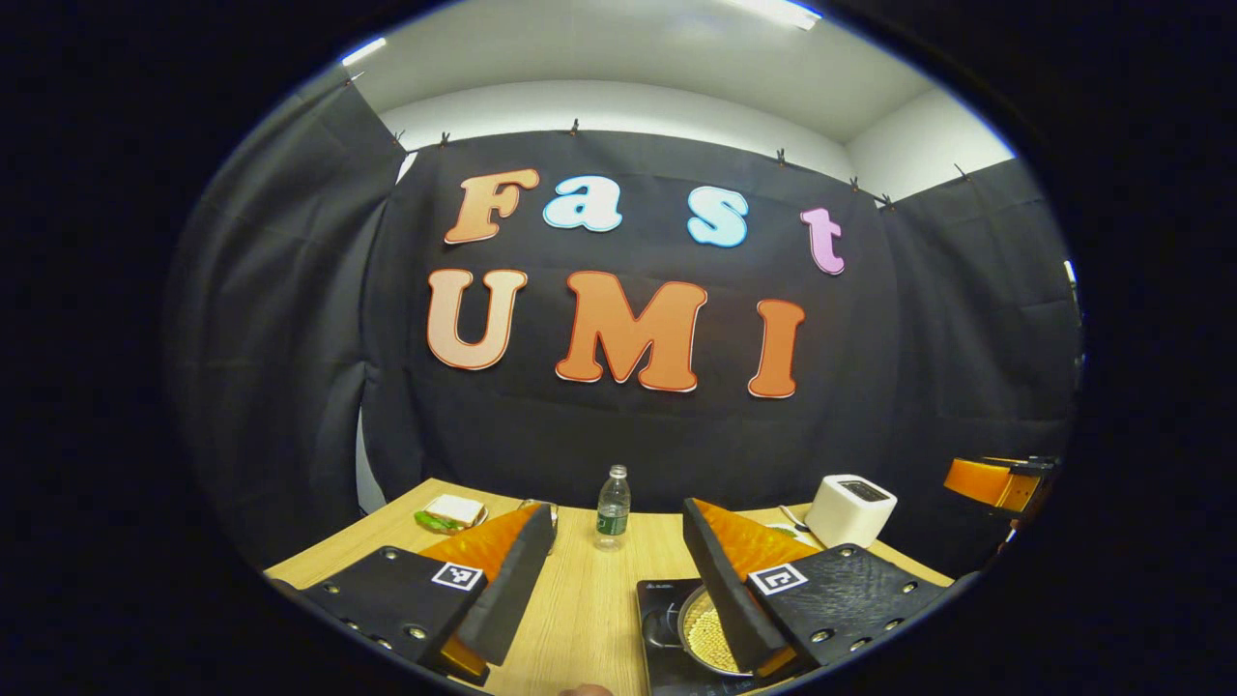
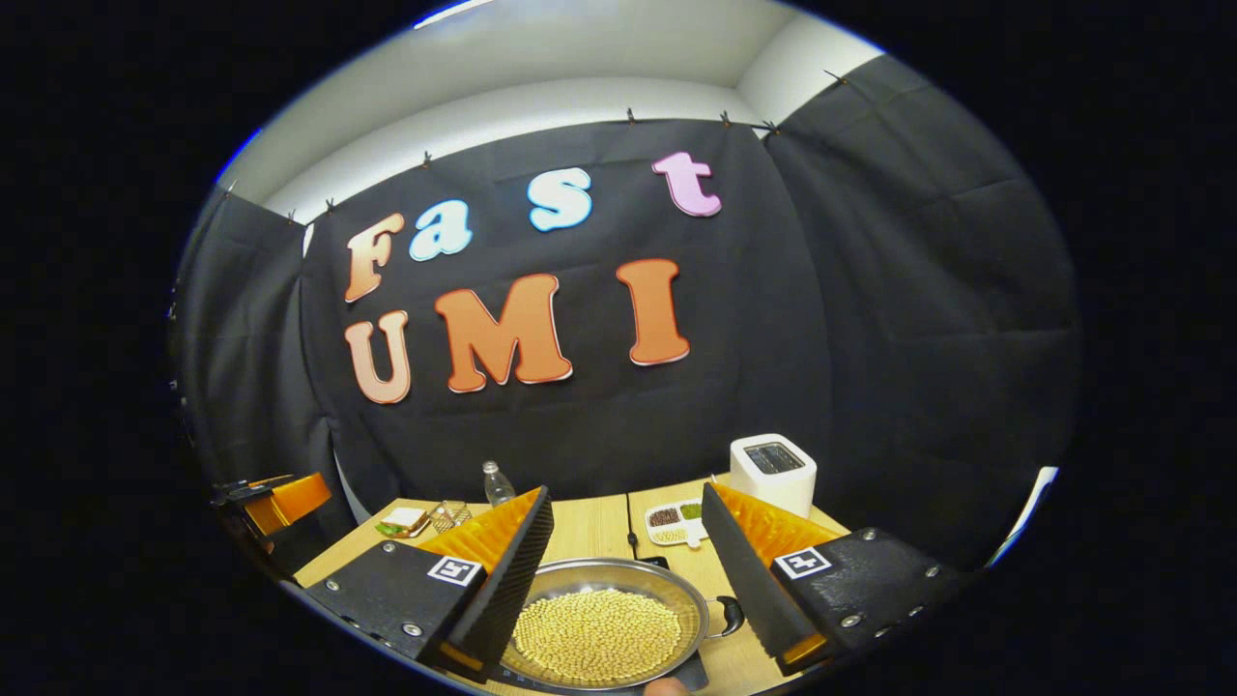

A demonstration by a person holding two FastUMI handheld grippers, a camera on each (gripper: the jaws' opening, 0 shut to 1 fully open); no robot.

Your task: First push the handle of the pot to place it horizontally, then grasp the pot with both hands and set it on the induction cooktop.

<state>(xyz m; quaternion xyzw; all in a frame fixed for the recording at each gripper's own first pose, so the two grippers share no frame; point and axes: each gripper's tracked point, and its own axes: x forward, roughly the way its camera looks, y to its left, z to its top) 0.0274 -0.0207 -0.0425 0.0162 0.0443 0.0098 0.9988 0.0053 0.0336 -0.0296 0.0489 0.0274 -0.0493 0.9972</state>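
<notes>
Left gripper (image 1: 609, 590) fingers apart, holding nothing, over the wooden table (image 1: 580, 599); right gripper (image 2: 628, 580) likewise spread wide, empty, above the pot (image 2: 604, 628). Pot, filled with pale yellow beans, sits on the black induction cooktop (image 1: 662, 623), one small loop handle (image 2: 727, 615) sticking out on its right side in the right gripper view. Farther back: water bottle (image 1: 613, 507), white toaster (image 2: 773, 472), sandwich on a plate (image 1: 448, 512), divided tray of beans (image 2: 676, 522).
</notes>
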